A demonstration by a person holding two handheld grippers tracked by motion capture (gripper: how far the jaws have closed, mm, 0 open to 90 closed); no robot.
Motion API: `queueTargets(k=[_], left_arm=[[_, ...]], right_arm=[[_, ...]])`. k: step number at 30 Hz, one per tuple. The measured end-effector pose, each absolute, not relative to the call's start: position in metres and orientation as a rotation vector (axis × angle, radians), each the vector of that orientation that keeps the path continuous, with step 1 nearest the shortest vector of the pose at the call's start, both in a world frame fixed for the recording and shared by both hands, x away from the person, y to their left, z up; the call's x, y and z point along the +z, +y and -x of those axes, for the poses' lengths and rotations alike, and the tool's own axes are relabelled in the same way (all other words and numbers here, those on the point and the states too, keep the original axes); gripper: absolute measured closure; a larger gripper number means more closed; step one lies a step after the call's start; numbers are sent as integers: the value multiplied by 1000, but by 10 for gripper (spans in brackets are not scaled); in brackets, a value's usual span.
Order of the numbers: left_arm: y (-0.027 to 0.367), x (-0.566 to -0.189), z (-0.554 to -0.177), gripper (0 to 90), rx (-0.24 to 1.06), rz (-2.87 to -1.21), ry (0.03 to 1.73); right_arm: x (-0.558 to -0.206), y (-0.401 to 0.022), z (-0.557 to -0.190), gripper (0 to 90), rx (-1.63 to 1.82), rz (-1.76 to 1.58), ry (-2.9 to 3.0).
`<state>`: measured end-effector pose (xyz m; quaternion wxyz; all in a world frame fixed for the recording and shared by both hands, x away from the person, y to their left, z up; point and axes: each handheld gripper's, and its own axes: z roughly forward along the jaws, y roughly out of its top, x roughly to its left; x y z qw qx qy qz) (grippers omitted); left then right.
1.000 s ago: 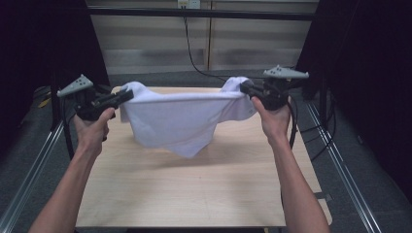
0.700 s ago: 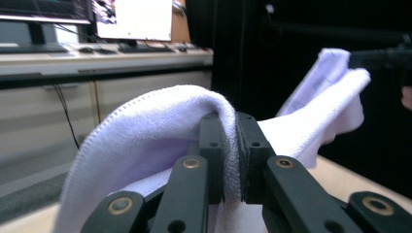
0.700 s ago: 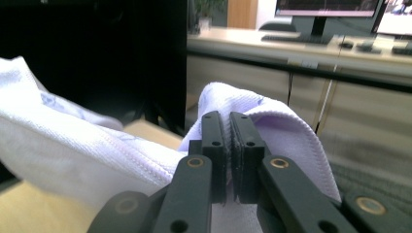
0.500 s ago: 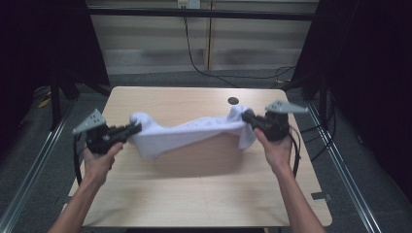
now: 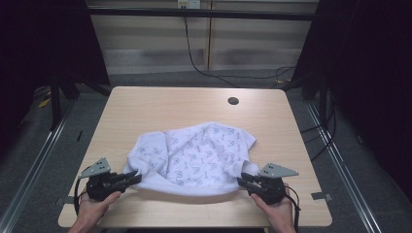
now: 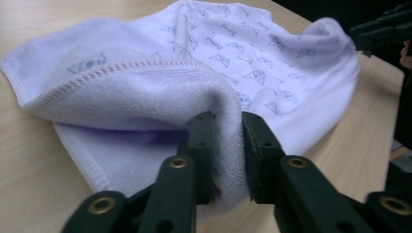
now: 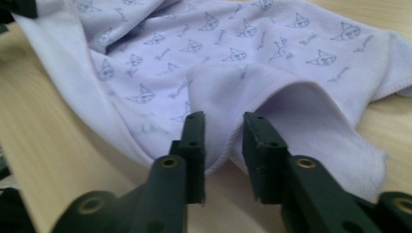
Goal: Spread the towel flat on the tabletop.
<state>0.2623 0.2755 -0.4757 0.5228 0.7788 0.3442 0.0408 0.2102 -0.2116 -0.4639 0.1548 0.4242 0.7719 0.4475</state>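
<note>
In the high view a white patterned cloth (image 5: 192, 160) is lying spread and rumpled on the wooden surface (image 5: 145, 107), toward the person's edge of it and well short of the round hole (image 5: 233, 101) at the far side; the left gripper (image 5: 132, 178) is sitting at the cloth's near left corner, held by the left hand (image 5: 94, 204), and its jaw tips are reaching the cloth's edge; the right gripper (image 5: 241, 180) is sitting at the cloth's near right corner, held by the right hand (image 5: 274, 206), with its tips also at the hem.

In the left gripper view the left gripper (image 6: 227, 141) is standing with a narrow gap between its jaws, which have just been opening; a fold of the cloth (image 6: 160, 92) is still lying between them, filling the gap, and whether the pads are pressing on it I cannot tell; the rest of the cloth is stretching away from the jaws over the surface (image 6: 34, 160), and the other gripper's dark tips are showing beyond the cloth's far corner.

In the right gripper view the right gripper (image 7: 223, 145) is standing parted, its jaws having just been opening; the cloth's hemmed corner (image 7: 233, 97) is lying between them, loose, with visible space on either side, so the pads are not clamping it; the cloth is resting on the surface (image 7: 53, 150) beyond the jaws.
</note>
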Motion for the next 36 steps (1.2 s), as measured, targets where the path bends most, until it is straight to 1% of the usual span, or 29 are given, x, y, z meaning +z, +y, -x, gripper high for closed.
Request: queueTargets(k=[1,2,3,5,7,8,10,12,13,14,15,16,17,18,19,21,22,23,24,25,26,29,30,31,34,35,36], left_arm=[[278,-474,-261,723,97,-1860,823],[278,-474,-261,707,97,-1860,823],[282,-472,-261,687,100,-1853,826],[286,-464,-264,638,115,-1823,832],[286,-461,-266,626,117,-1807,828],[285,-457,-268,619,135,-1809,825],[281,-452,-274,605,147,-1791,822],[264,-449,-286,606,135,-1815,784],[264,-449,-286,606,135,-1815,784],[257,-452,-292,607,114,-1831,778],[243,-463,-301,609,113,-1887,788],[237,-471,-306,608,95,-1918,791],[233,-479,-309,607,95,-1946,809],[233,-479,-309,607,95,-1946,809],[231,-486,-310,609,99,-1981,810],[233,-491,-310,614,92,-1994,810],[237,-492,-307,632,94,-1993,822],[238,-493,-306,642,97,-2006,825],[238,-493,-306,654,97,-2006,825],[239,-493,-304,654,101,-2011,829],[240,-494,-302,665,101,-2014,833],[245,-494,-294,672,110,-2022,850],[245,-494,-294,673,110,-2022,850],[248,-494,-292,673,111,-2024,859],[256,-494,-286,674,118,-2010,889],[262,-495,-282,674,106,-1993,898],[265,-495,-281,674,103,-1985,909]], right_arm=[[-463,-214,-205,667,1299,-1228,2202],[-463,-214,-205,667,1299,-1228,2202],[-458,-221,-195,594,1308,-1248,2190],[-454,-227,-190,575,1318,-1248,2174],[-452,-232,-189,568,1318,-1250,2162],[-449,-242,-194,575,1328,-1281,2119],[-449,-247,-200,580,1324,-1285,2111],[-456,-257,-224,577,1293,-1314,2112],[-456,-257,-224,577,1293,-1314,2112],[-467,-262,-244,550,1276,-1374,2126],[-473,-263,-252,534,1261,-1400,2128],[-478,-263,-259,513,1247,-1425,2137],[-484,-263,-265,491,1235,-1435,2157],[-484,-263,-265,491,1235,-1435,2157],[-495,-261,-275,457,1196,-1477,2181],[-498,-260,-277,462,1199,-1493,2191],[-504,-257,-278,674,1192,-1483,2213],[-503,-254,-275,767,1170,-1450,2211],[-503,-254,-275,767,1170,-1450,2211],[-500,-253,-272,819,1179,-1429,2193],[-489,-256,-265,885,1254,-1394,2137],[-472,-260,-254,890,1305,-1350,2082],[-472,-260,-254,890,1305,-1350,2082],[-462,-265,-244,889,1351,-1306,2061],[-455,-268,-234,889,1386,-1258,2068],[-453,-270,-218,886,1390,-1226,2098],[-454,-270,-212,883,1389,-1214,2112]])
